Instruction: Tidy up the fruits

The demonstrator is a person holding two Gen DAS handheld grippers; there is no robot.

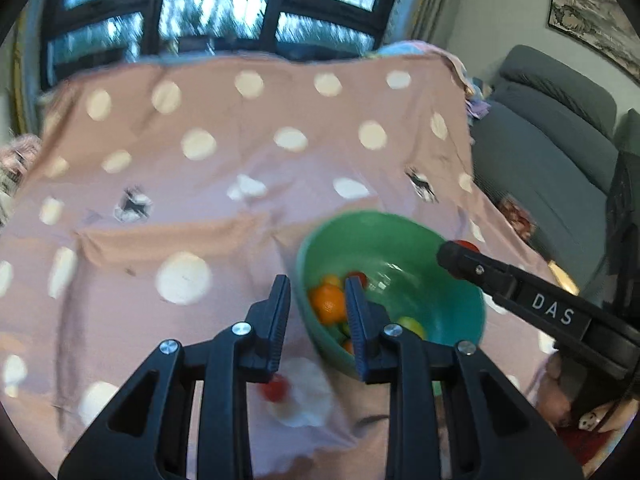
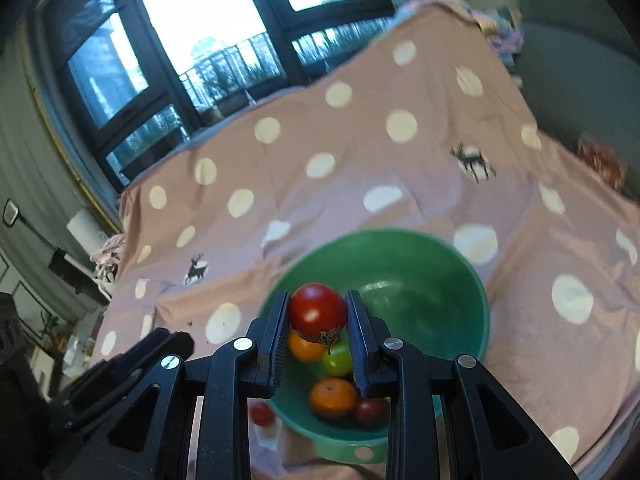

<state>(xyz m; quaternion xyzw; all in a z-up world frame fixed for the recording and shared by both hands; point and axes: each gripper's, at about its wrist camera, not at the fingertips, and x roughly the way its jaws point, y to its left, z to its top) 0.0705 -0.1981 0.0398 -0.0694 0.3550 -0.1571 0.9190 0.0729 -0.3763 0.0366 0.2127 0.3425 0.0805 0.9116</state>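
Your right tongs (image 2: 317, 320) grip the tomato (image 2: 318, 311) directly above the green bowl (image 2: 440, 264); left tongs (image 1: 318, 304) are narrow, empty.

Fruits (image 2: 333, 397) in bowl (image 2: 440, 264), bowl on cloth (image 2: 360, 168)

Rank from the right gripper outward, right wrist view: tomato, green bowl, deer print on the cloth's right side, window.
1. Tomato: clamped between the right gripper fingers.
2. Green bowl: directly below and just ahead.
3. Deer print: farther up the cloth, right side.
4. Window: beyond the cloth's far edge, upper left.
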